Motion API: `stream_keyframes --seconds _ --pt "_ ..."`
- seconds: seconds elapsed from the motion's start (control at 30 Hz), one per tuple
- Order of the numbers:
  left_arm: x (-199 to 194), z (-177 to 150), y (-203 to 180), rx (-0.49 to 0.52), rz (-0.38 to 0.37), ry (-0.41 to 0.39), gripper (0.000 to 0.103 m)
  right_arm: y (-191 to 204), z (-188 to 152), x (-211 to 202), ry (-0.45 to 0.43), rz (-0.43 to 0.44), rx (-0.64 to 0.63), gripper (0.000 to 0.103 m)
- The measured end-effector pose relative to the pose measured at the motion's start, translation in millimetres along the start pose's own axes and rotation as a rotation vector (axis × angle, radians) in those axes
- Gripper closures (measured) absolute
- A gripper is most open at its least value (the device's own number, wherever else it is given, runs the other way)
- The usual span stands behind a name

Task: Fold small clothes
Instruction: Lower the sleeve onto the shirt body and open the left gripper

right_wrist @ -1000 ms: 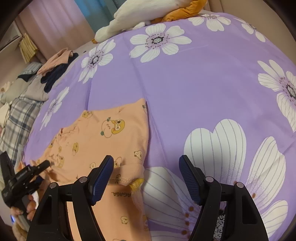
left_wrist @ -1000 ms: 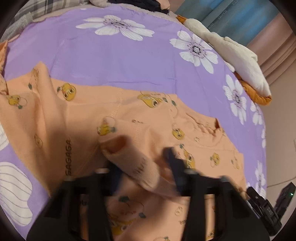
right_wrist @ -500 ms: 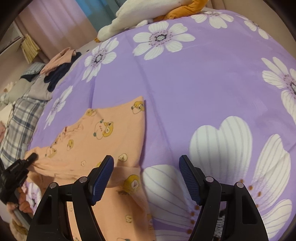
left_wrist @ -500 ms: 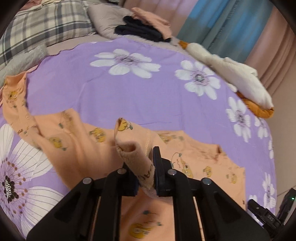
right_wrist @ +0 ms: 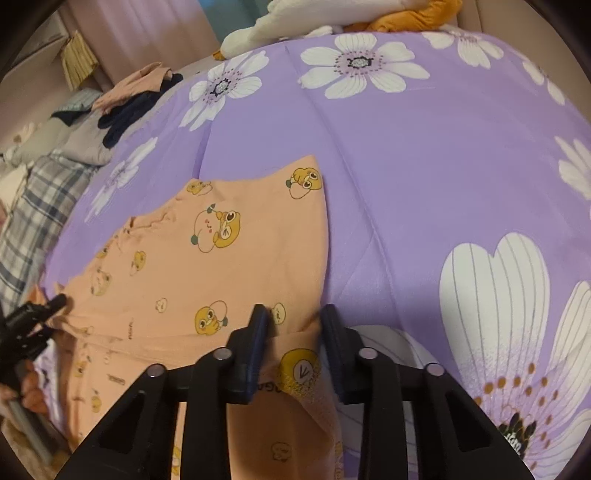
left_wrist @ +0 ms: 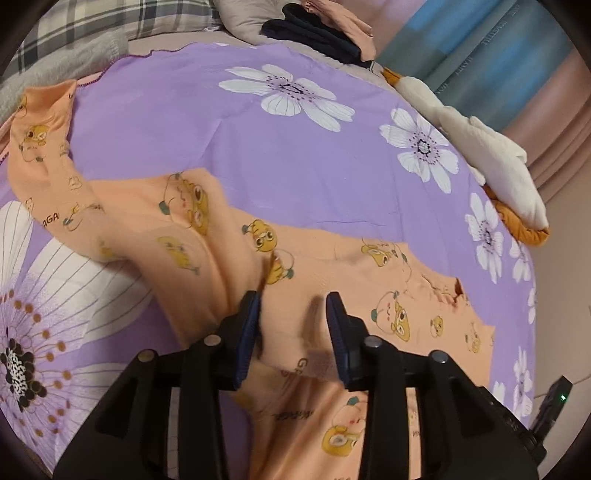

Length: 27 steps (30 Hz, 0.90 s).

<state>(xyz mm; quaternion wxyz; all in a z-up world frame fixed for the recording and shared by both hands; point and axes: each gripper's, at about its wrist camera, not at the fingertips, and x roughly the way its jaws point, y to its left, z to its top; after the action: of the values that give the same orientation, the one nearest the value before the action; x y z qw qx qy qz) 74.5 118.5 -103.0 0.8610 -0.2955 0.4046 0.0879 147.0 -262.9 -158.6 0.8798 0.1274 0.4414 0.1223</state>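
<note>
An orange small top printed with yellow cartoon animals (left_wrist: 332, 273) lies spread on the purple flowered bedsheet (left_wrist: 258, 140). One sleeve (left_wrist: 44, 147) stretches out to the far left. My left gripper (left_wrist: 293, 306) hovers low over the top's middle. Its jaws are opening, a folded-over flap of orange cloth lies loose between them, and the pads do not press on it. In the right wrist view the top (right_wrist: 221, 258) reaches to my right gripper (right_wrist: 293, 314). Those jaws are closing around the cloth's near right edge, which still lies flat. The left gripper (right_wrist: 33, 317) shows at that view's left edge.
A white and orange plush toy (left_wrist: 495, 166) lies along the bed's far right side. Dark and pink clothes (left_wrist: 325, 33) are piled at the head, beside a grey pillow and a plaid blanket (left_wrist: 92, 22). Curtains hang behind. A black device with a green light (left_wrist: 554, 402) sits low right.
The left gripper carried the pinched sleeve over the top's body, then its jaws parted and the cloth dropped flat. The right gripper's wide jaws have narrowed around the top's edge.
</note>
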Motion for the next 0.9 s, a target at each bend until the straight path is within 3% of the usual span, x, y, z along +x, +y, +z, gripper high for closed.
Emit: stream_keyframes --seconds 0.07,0.1,0.13,0.33,0.5,0.6,0.77,0.83,0.9 --pt "0.3 -4.3 4.7 0.021 0.033 0.016 0.079 0.9 -0.6 -1.5 -0.003 -0.011 -0.007 0.076" --pt "1.6 -6.2 5.9 0.03 0.053 0.026 0.093 1.9 -0.2 -0.7 -0.004 -0.016 -0.009 0.077" --pt "3.2 -10.2 7.8 0.038 0.076 0.036 0.095 2.0 -0.4 -0.4 -0.004 -0.019 -0.008 0.077" --pt "1.4 -17.5 8.2 0.08 0.088 0.014 0.093 2.5 -1.4 2.9 -0.001 -0.029 -0.006 0.077" --pt "-4.2 -14.8 17.6 0.048 0.037 0.026 0.093 5.4 -3.3 3.5 -0.008 -0.047 -0.02 0.077" --pt "-14.9 -12.7 23.7 0.022 0.001 0.024 0.083 8.0 -3.3 5.3 -0.006 -0.066 -0.03 0.077" --pt "-42.3 -1.1 44.5 -0.089 -0.076 -0.003 0.049 12.0 0.4 4.4 0.011 -0.098 -0.016 0.076" --pt "-54.4 7.9 52.4 -0.118 -0.085 -0.018 0.032 15.1 2.3 0.1 0.026 -0.126 0.0 0.068" --pt "-68.9 17.1 58.0 -0.137 -0.057 -0.056 0.03 21.7 5.0 -8.3 0.016 -0.148 0.007 0.056"
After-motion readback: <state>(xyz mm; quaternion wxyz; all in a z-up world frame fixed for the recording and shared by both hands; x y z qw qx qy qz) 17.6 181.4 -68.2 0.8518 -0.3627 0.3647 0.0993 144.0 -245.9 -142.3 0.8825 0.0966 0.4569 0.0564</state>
